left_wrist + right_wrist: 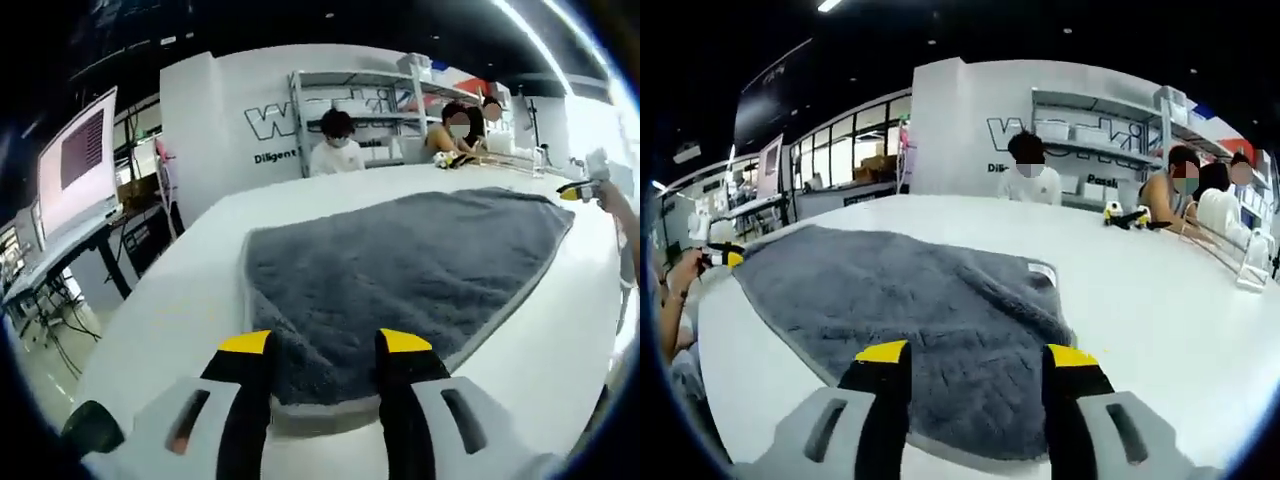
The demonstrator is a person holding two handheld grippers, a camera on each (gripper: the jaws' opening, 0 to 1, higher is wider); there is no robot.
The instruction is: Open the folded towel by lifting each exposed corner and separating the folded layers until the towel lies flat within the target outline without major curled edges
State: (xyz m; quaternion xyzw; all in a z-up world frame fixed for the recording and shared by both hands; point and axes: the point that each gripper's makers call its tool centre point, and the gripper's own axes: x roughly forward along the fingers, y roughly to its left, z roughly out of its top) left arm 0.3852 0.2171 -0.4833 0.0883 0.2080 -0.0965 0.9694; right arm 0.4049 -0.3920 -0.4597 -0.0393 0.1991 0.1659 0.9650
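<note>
Lying on white table [200, 290]: grey towel [400, 270], unobstructed.

We read little. Back wall [270, 110] in left gripper view: big outlined letters, only "W" clear, rest hidden behind shelf rack [360, 110]; smaller line below starts "Diligent", remainder cut off. Same wall [980, 110] in right gripper view: big lettering starts "Wo", rest hidden; small line too blurred for us. White tag [1042, 272] on towel [910, 310]: print illegible. Monitor [80, 155]: content unreadable.
</note>
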